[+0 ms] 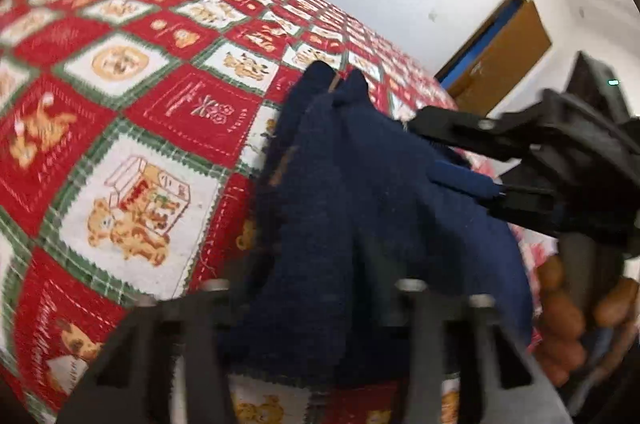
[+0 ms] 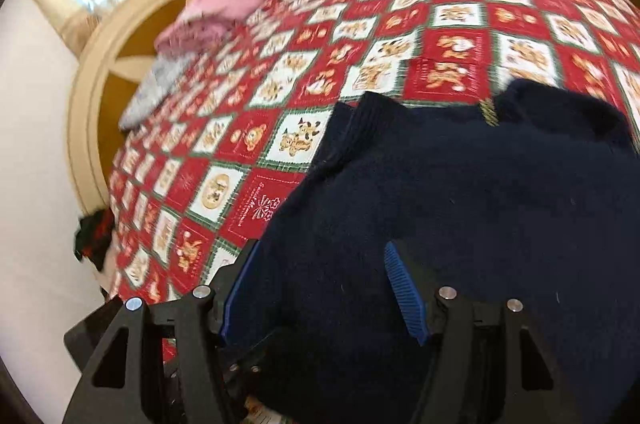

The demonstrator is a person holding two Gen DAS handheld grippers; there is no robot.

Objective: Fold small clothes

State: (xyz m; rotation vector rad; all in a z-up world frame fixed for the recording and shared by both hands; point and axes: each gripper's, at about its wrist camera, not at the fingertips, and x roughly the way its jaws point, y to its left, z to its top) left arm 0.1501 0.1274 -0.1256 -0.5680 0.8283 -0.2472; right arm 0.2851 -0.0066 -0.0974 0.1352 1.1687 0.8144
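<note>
**Jaws on the navy sweater, mid-fold**

Jaws of the left gripper (image 1: 320,308) stand narrow and are mostly buried under the navy sweater (image 1: 360,216), which is bunched up over them; whether their pads actually pinch the wool cannot be told from its own view. The right gripper (image 2: 320,288) has its jaws parted, blue pads on either side of a swell of the same sweater (image 2: 460,192), not pressing it. From the left wrist view the right gripper (image 1: 472,160) reaches in from the side with its tips against the cloth.

By the look of it, the step in hand is a fold of the sweater's body, with one side gathered and the other let go. The next move likely calls for the right gripper to take a fresh hold at an edge, perhaps near the ribbed hem (image 2: 352,132), and to lay it flat.

The sweater lies on the red-and-white checked bed cover (image 2: 400,36), well apart from the pink clothes (image 2: 228,4) at the far edge.
</note>
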